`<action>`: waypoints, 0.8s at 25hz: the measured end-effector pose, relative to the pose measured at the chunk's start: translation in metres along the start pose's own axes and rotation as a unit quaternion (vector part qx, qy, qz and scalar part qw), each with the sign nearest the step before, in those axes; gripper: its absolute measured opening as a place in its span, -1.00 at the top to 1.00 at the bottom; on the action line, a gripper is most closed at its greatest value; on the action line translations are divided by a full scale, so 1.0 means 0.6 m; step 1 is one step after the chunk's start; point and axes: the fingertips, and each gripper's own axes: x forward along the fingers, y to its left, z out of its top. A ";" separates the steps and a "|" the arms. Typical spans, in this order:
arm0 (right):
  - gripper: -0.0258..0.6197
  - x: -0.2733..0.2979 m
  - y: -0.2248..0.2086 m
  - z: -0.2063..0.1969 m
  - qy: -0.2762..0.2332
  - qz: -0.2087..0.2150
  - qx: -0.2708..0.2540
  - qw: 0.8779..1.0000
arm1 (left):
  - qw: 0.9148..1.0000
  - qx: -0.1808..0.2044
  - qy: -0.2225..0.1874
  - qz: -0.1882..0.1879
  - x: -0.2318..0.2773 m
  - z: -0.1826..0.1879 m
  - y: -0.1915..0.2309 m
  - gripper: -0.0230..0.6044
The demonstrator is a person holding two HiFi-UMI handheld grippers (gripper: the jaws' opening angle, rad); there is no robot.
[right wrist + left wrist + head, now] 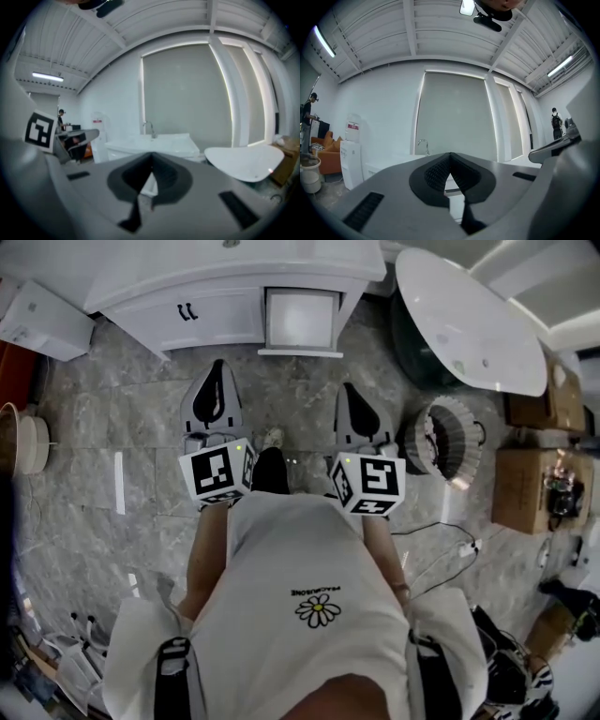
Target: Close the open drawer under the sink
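Both grippers are shut with nothing in them. In the left gripper view, the left gripper (pixel 450 158) has its dark ribbed pads meeting at the tips, with only pale background showing in the slit below. The right gripper (pixel 151 159) looks the same in its own view, its jaws together at the tips and bare.

From the head view, the two grippers are side by side over the grey marbled floor (pixel 112 427). Each points away from the person toward the far wall. The left one (pixel 217 367) is on the left and the right one (pixel 349 390) on the right, with the marker cubes at their near ends.

The open drawer (pixel 300 320) is at the far side, in the right part of the white vanity cabinet (pixel 150 315) under the sink. It is pulled out toward the person, and its pale inside shows from above. To its left, the cabinet doors carry two small dark handles (pixel 187 310). The drawer lies farther than both grippers and roughly between the lines they point along. Neither gripper touches it, and a stretch of floor separates them from it.

In the right gripper view the vanity's top surface carries a curved faucet (pixel 149 127). A white bathtub (pixel 469 320) stands right of the cabinet. Nearer on the right are a round ribbed basket (pixel 448 439) and cardboard boxes (pixel 525 488).
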 end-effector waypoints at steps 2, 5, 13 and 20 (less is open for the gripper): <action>0.83 0.037 -0.004 0.017 0.001 -0.006 0.000 1.000 | 1.000 -0.001 0.006 -0.003 0.038 -0.004 0.019 0.86; 0.83 0.093 -0.008 0.047 -0.001 -0.016 0.003 1.000 | 1.000 -0.005 0.013 -0.014 0.094 -0.003 0.041 0.86; 0.83 0.218 0.012 0.095 -0.020 -0.034 -0.014 0.999 | 0.999 -0.020 0.018 -0.037 0.224 -0.014 0.104 0.86; 0.83 0.254 -0.004 0.086 0.003 -0.066 -0.008 0.998 | 0.999 -0.015 -0.005 -0.048 0.293 -0.013 0.125 0.86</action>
